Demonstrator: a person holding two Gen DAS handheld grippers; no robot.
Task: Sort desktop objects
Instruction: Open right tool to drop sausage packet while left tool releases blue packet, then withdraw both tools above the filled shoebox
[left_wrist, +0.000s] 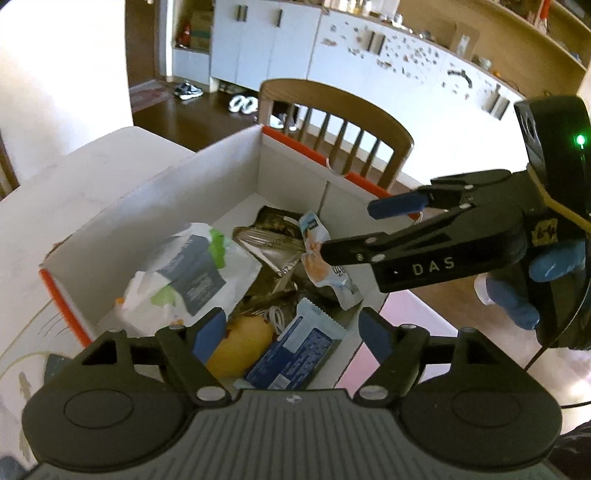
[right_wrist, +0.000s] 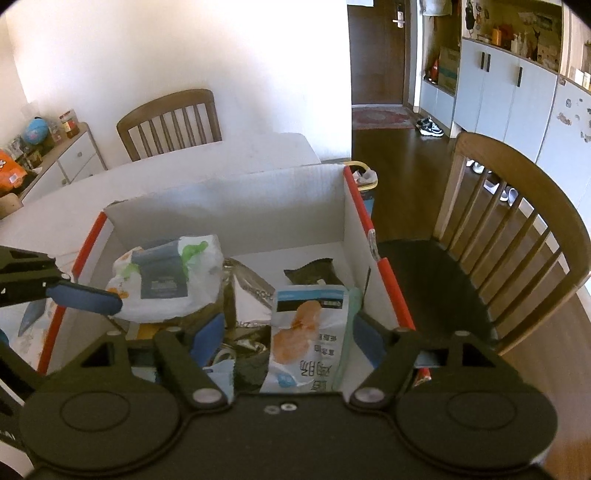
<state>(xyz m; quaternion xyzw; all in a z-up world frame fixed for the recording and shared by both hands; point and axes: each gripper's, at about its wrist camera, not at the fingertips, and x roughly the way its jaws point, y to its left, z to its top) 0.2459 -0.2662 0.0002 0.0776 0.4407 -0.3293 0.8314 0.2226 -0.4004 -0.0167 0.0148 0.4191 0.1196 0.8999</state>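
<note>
A white cardboard box (left_wrist: 221, 177) with orange-red edges holds several packets. My left gripper (left_wrist: 291, 338) hangs open above its near end, over a blue snack wrapper (left_wrist: 295, 350) and a yellow item (left_wrist: 240, 343), with its pads clear of both. A white plastic bag (left_wrist: 192, 277) with a grey label lies to the left. My right gripper (right_wrist: 290, 339) is open over the box (right_wrist: 229, 206). A white pouch (right_wrist: 310, 332) with an orange picture stands between its pads, not pressed. In the left wrist view the right gripper (left_wrist: 349, 229) reaches in from the right beside that pouch (left_wrist: 325, 266).
The box sits on a white table (left_wrist: 92, 177). A wooden chair (right_wrist: 517, 229) stands close to the box's right side, and another chair (right_wrist: 170, 122) is behind the table. Silver foil packets (left_wrist: 266, 247) and a dark packet (right_wrist: 314, 273) lie deeper in the box. White cabinets (left_wrist: 266, 40) line the far wall.
</note>
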